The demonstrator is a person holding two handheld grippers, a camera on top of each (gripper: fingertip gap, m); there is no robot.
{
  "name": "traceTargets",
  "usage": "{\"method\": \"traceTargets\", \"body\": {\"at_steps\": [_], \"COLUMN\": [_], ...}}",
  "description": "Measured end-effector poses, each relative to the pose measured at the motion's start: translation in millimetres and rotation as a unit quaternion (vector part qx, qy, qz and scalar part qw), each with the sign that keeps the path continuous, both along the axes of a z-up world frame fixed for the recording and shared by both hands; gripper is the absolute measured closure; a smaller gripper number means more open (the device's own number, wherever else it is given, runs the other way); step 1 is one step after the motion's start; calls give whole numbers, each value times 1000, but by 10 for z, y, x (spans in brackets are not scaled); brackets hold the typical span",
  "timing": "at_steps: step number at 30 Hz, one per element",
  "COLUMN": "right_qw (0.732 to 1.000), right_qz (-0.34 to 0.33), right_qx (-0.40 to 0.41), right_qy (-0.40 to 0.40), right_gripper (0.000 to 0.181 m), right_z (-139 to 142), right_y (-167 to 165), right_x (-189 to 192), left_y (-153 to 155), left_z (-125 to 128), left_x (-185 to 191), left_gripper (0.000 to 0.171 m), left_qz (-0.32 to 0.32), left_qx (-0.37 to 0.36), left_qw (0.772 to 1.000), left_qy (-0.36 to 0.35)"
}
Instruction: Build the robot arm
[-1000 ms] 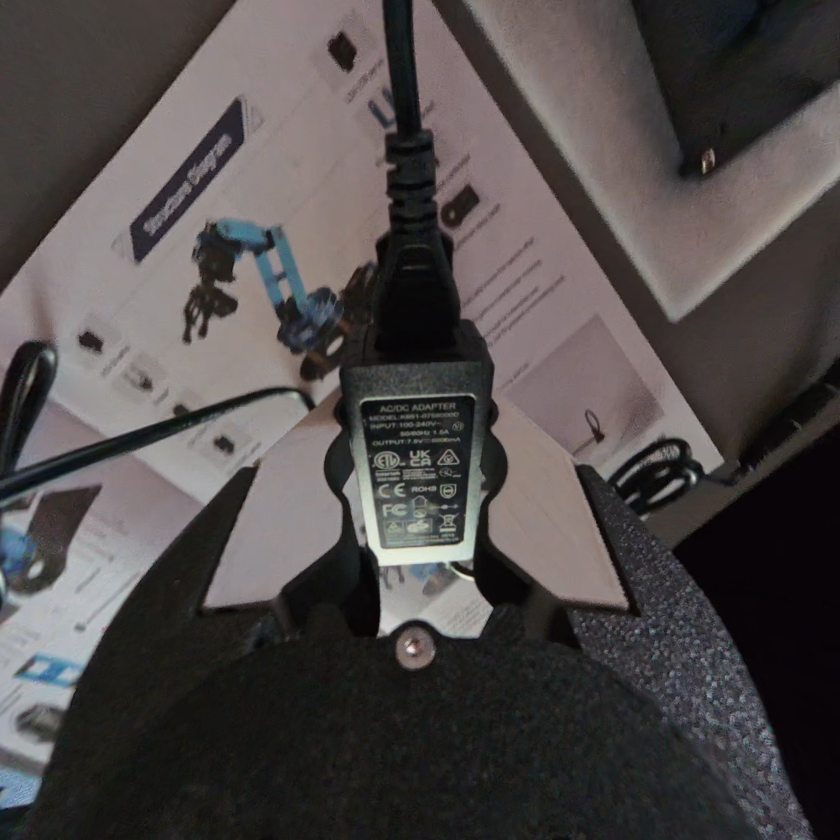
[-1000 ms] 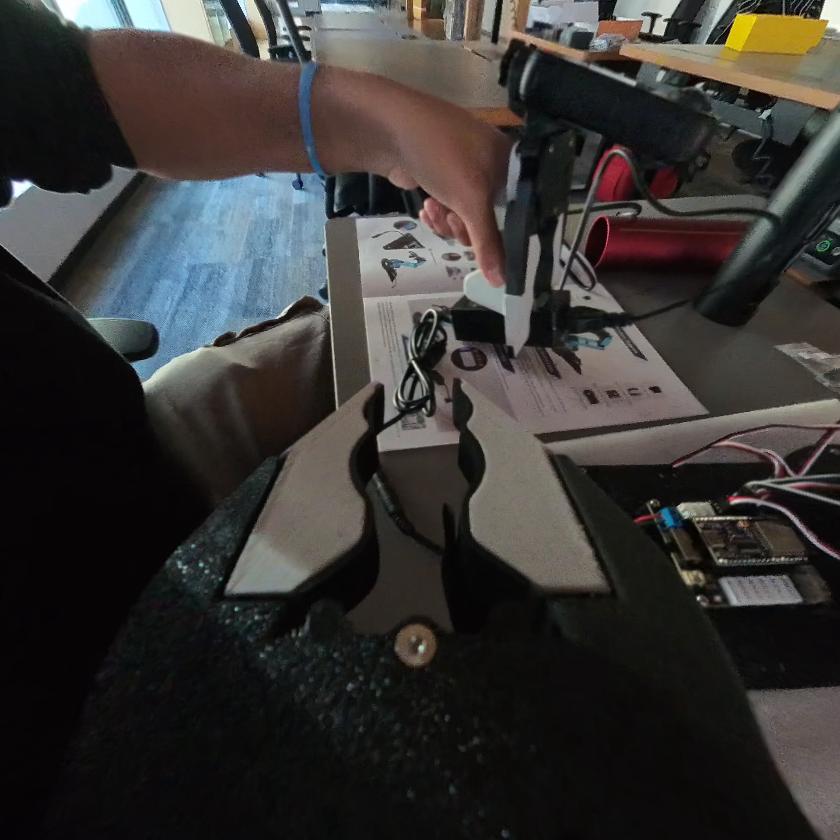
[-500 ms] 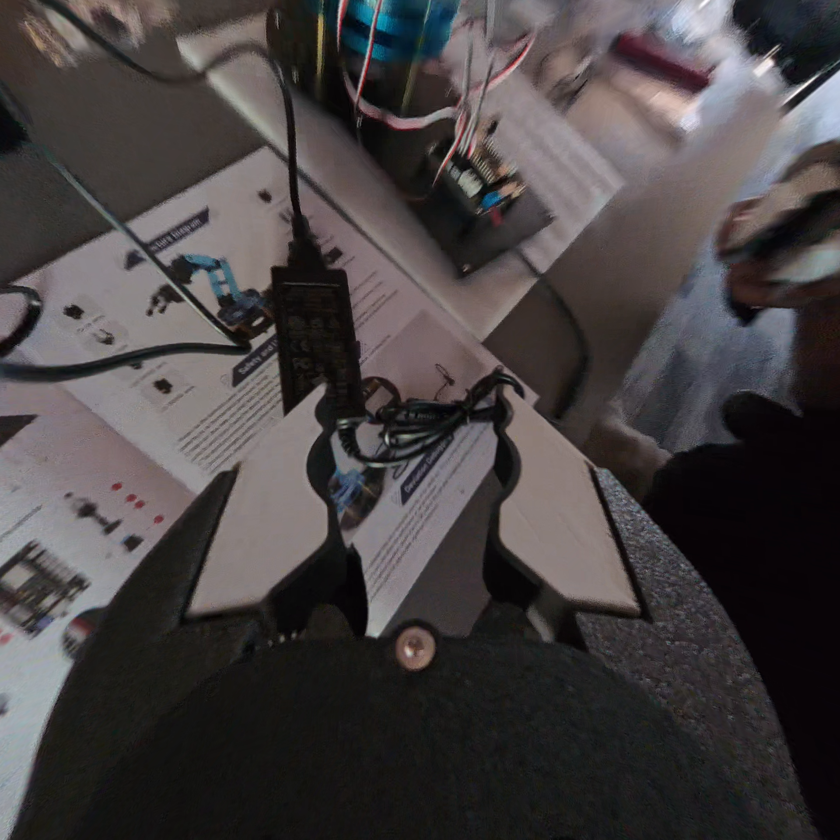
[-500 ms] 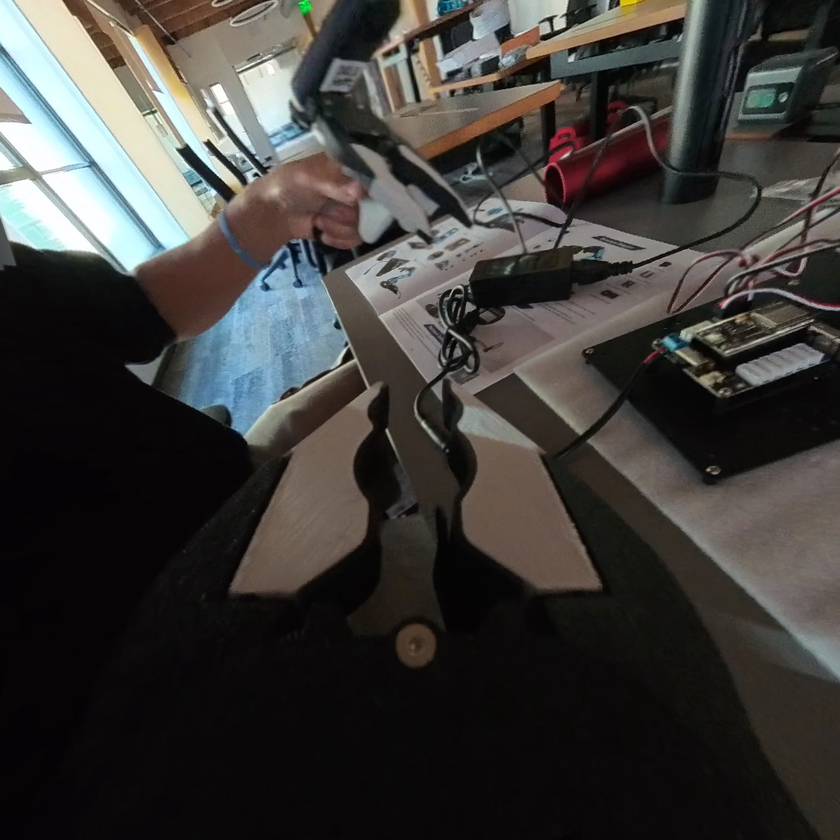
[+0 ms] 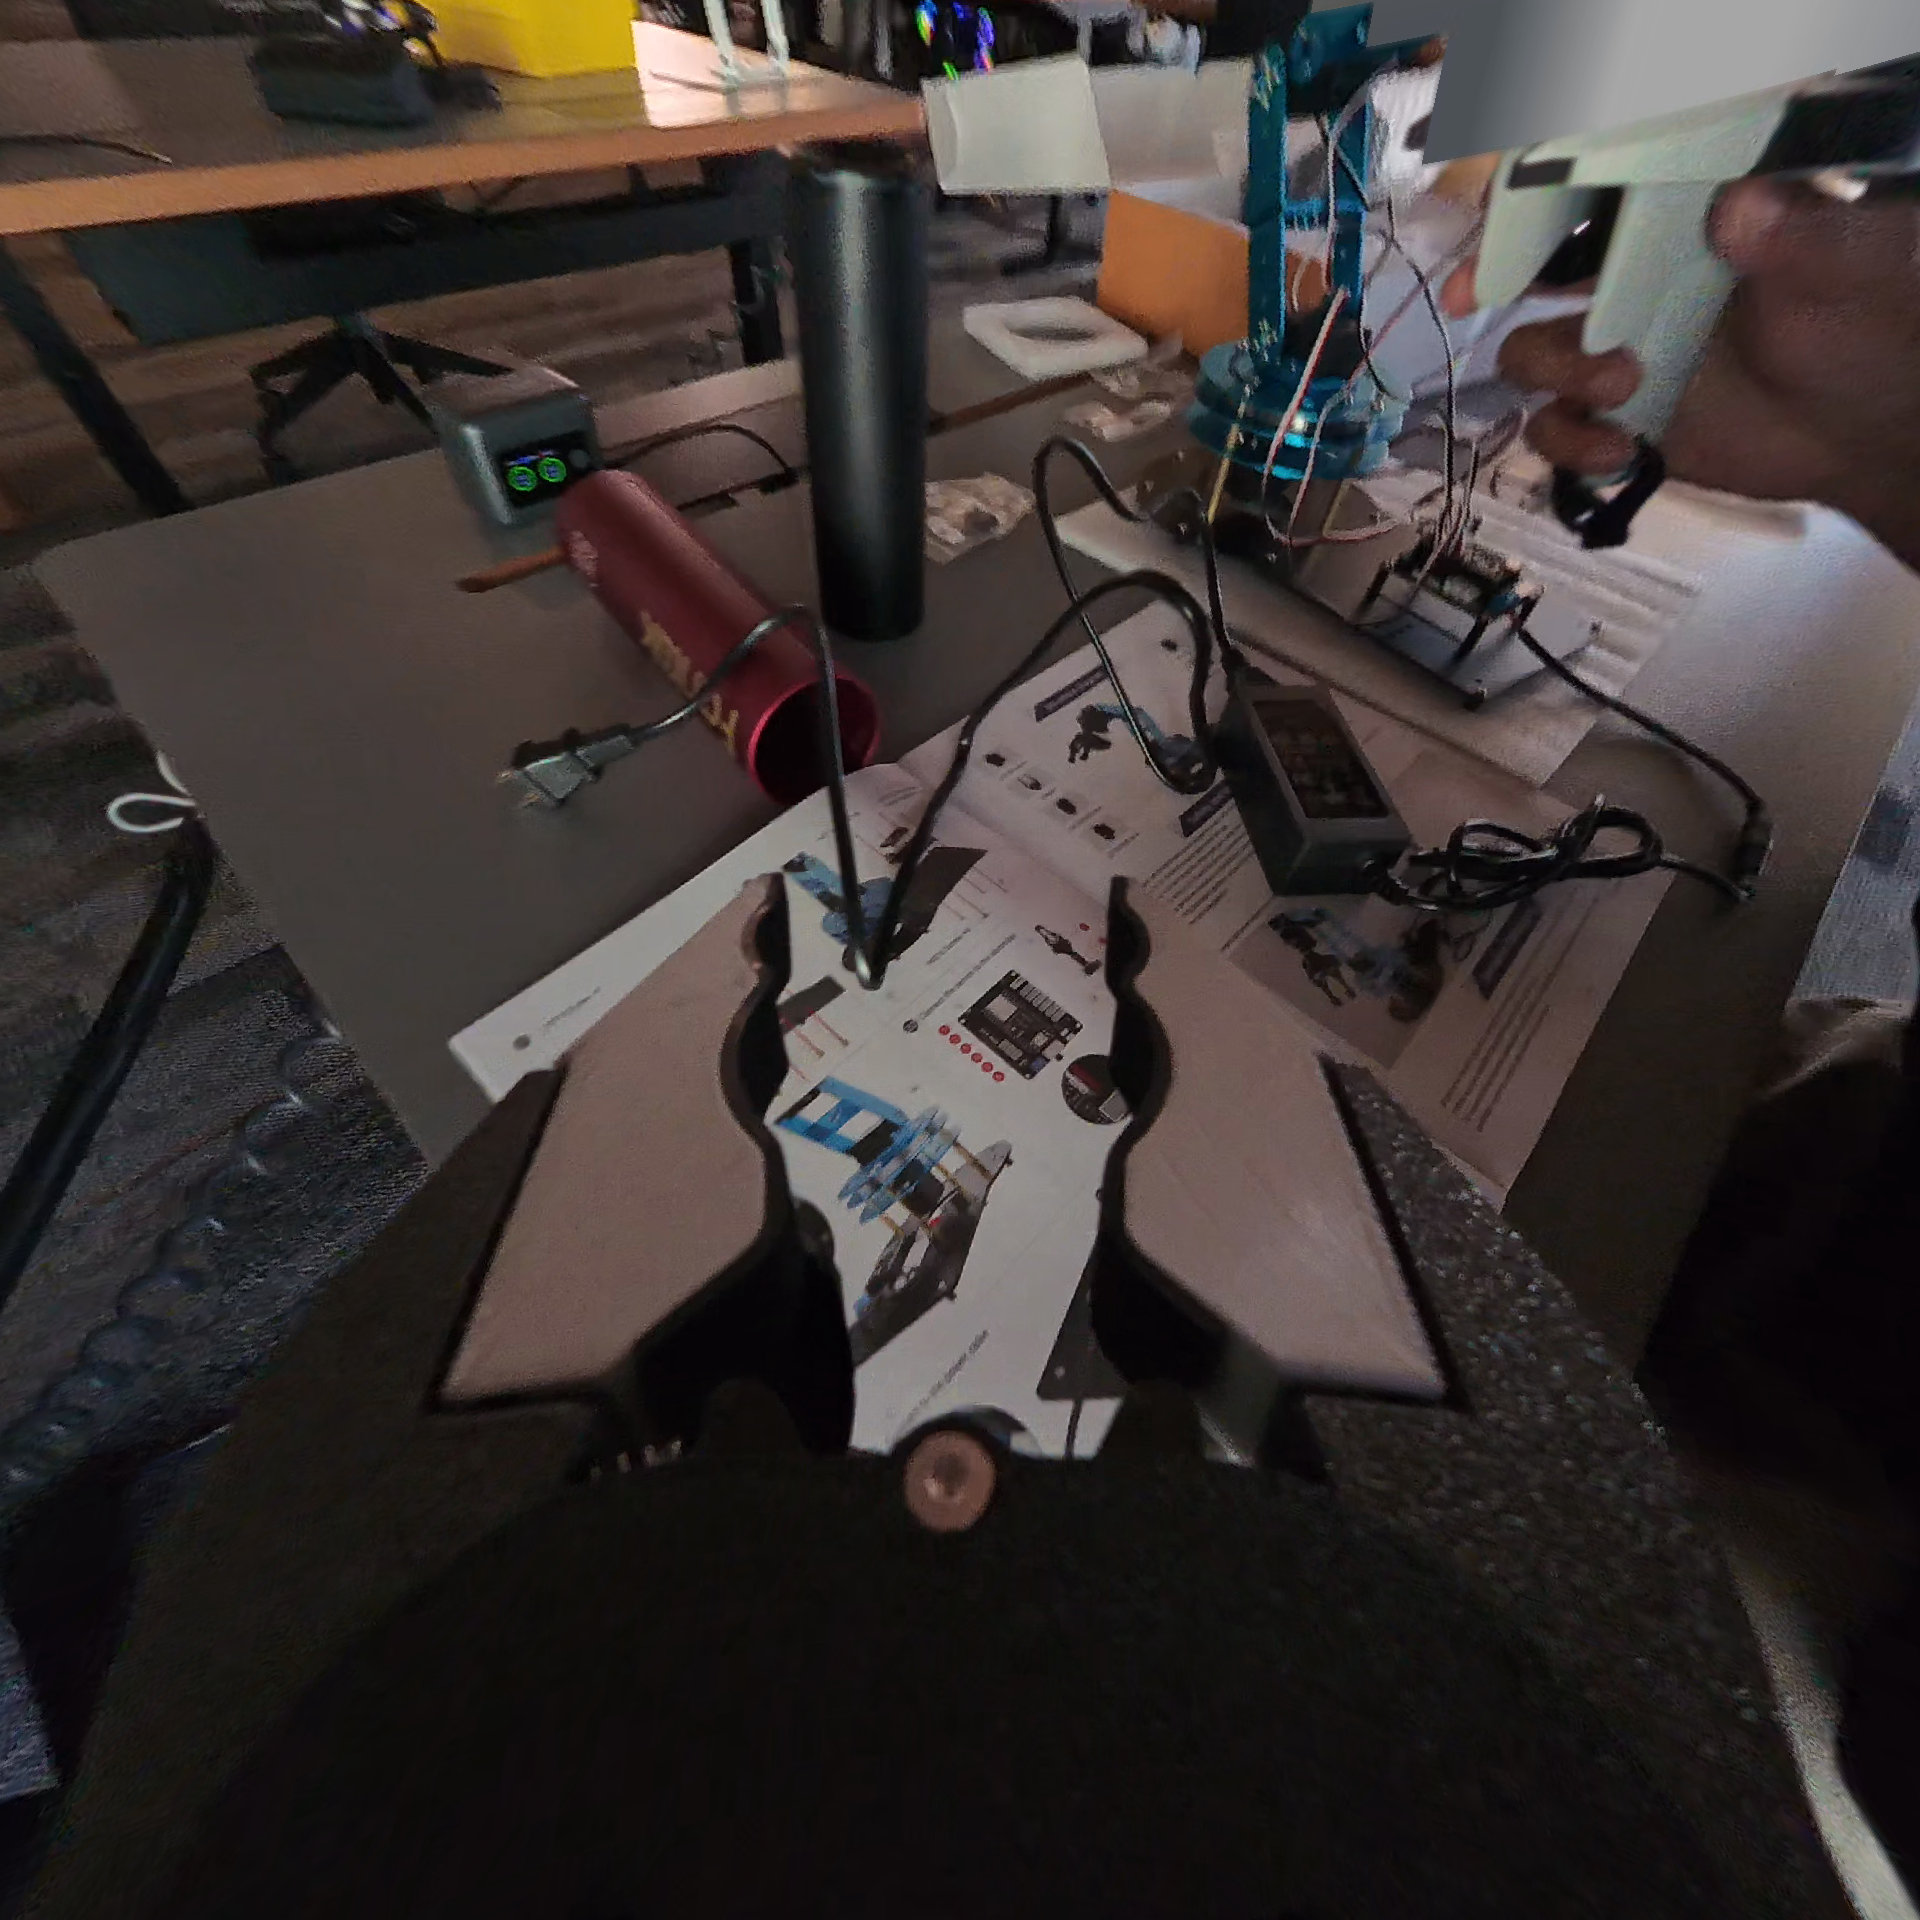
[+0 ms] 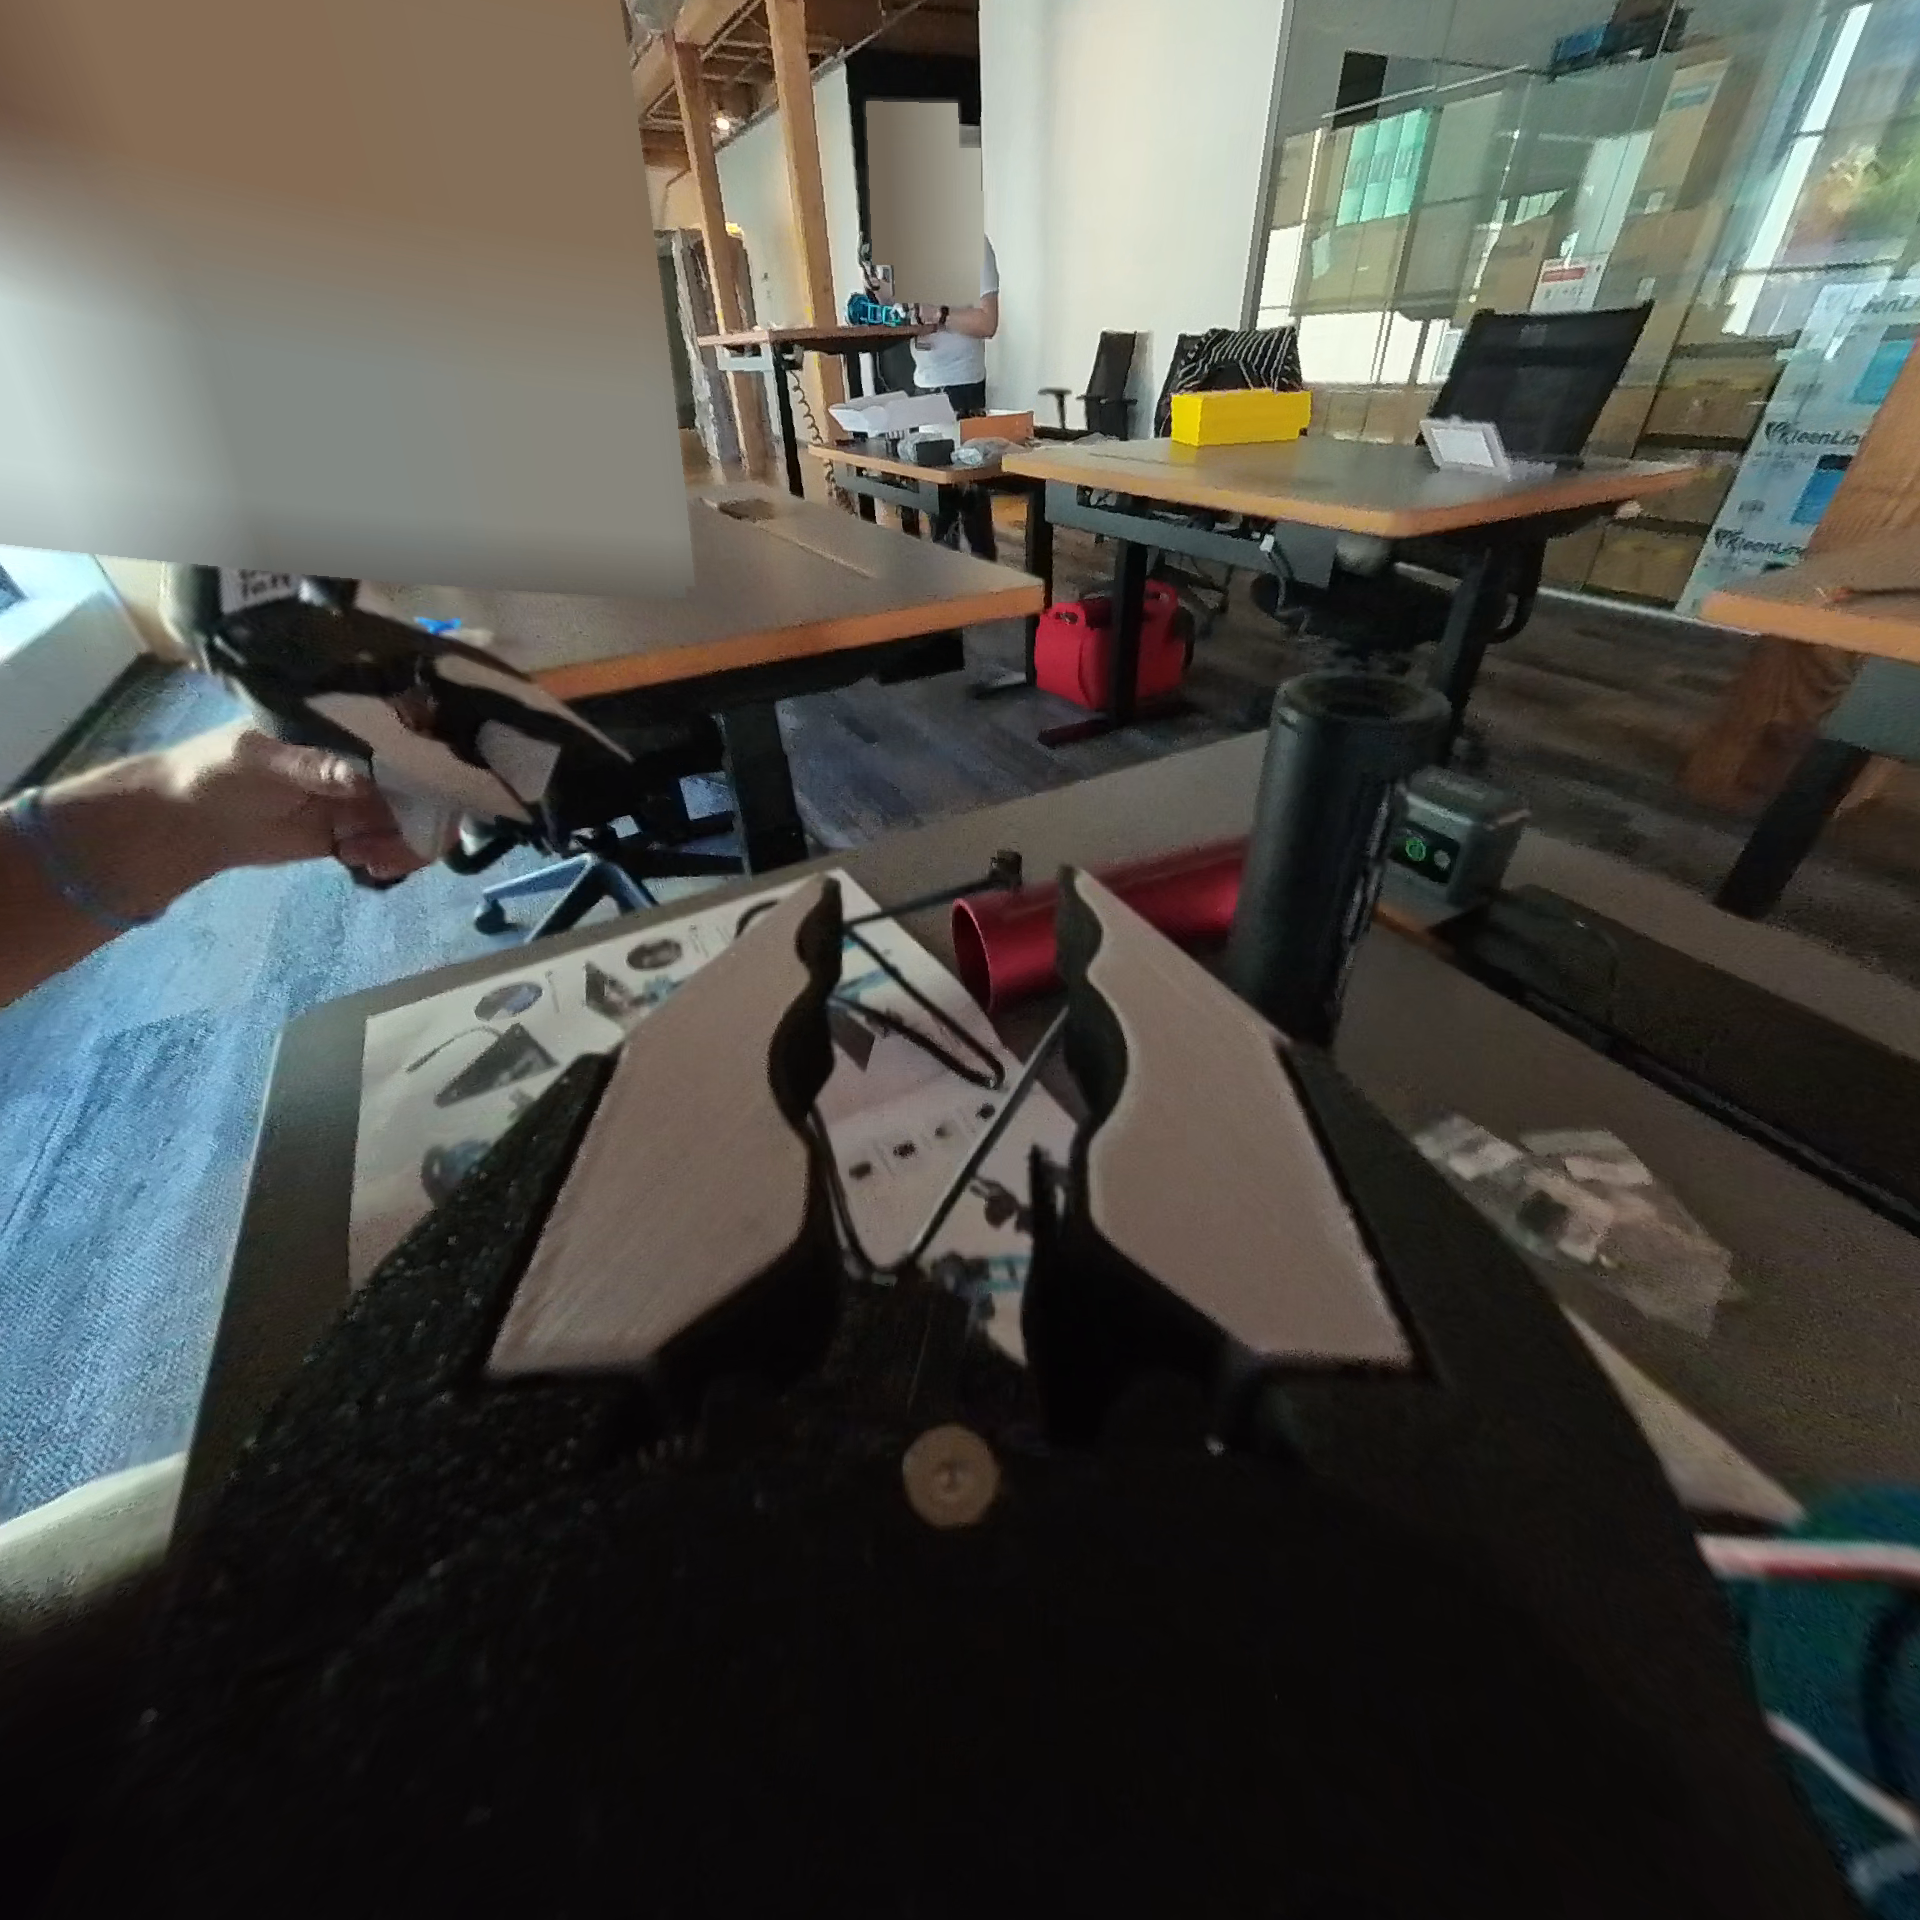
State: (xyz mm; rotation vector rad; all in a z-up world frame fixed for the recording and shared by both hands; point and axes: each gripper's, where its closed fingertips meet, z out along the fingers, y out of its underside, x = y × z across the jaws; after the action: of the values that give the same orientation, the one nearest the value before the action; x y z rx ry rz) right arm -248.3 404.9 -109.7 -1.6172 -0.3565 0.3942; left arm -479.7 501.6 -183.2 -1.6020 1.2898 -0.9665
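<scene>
Two sets of jaws, both spread, both empty. Nothing pinched on either side.

Left jaws: held above the counter (image 5: 312, 675), over a printed leaflet (image 5: 935, 1143) that lies flat on it. In the left wrist view a sharp bend of thin black cable (image 5: 868, 966) shows in the gap between the tips. It looks to rest on the leaflet beyond them, apart from both fingers. One run of that cable leads to a two-prong plug (image 5: 561, 774) lying on the bare counter. The other arcs up and over to a black power adapter (image 5: 1314, 790) lying flat on the far part of the leaflet. A tied bundle of thinner cord (image 5: 1527, 857) sits just beside the adapter's near end.

Right jaws: held off the counter, looking across it. The same cable makes a V in the gap in the right wrist view. I cannot tell whether it touches a finger; it does not look gripped.

Farther out: a red tube (image 5: 707, 644) on its side, its open end near the leaflet's edge. An upright black post (image 5: 862, 416) stands behind it. A small grey box with a lit green display (image 5: 514, 452) is near the tube's far end. A blue arm kit (image 5: 1299, 312) with loose wires and a circuit board (image 5: 1455, 613) stand on a white pad beyond the adapter. Small clear bags of parts (image 6: 1558, 1195) lie right of the right jaws. My left hand (image 6: 239, 810) shows at the left edge of the right wrist view, well apart from the adapter.
</scene>
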Motion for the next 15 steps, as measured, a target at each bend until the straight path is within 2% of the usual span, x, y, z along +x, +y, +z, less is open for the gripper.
{"method": "traceTargets", "body": {"at_steps": [2, 4, 7, 9, 11, 13, 15], "right_qw": [1000, 999, 999, 996, 988, 978, 970], "right_qz": [13, 11, 3, 19, 32, 33, 40], "right_qx": [14, 20, -37, -86, -144, -194, -218], "right_qy": [1, -32, -33, 8, 37, 72, 100], "right_gripper": [142, 143, 146, 145, 143, 143, 146], "right_z": [167, 259, 327, 407, 472, 563, 708], "right_y": [270, 498, 727, 769, 755, 702, 635], "right_x": [-108, -221, -486, -788, -1095, -1357, -1587], "left_y": [29, 63, 214, 304, 465, 589, 660], "left_z": [59, 102, 125, 246, 401, 524, 625], "left_x": [-187, -394, -713, -872, -1048, -1205, -1304], "left_gripper": [112, 112, 114, 114, 114, 114, 112], "left_qz": [19, 38, 78, 80, 113, 148, 167], "left_qx": [-32, -70, -113, -114, -96, -96, -126], "left_qw": [999, 995, 988, 984, 979, 975, 972], "left_qy": [-35, -62, -77, -111, -139, -136, -109]}}
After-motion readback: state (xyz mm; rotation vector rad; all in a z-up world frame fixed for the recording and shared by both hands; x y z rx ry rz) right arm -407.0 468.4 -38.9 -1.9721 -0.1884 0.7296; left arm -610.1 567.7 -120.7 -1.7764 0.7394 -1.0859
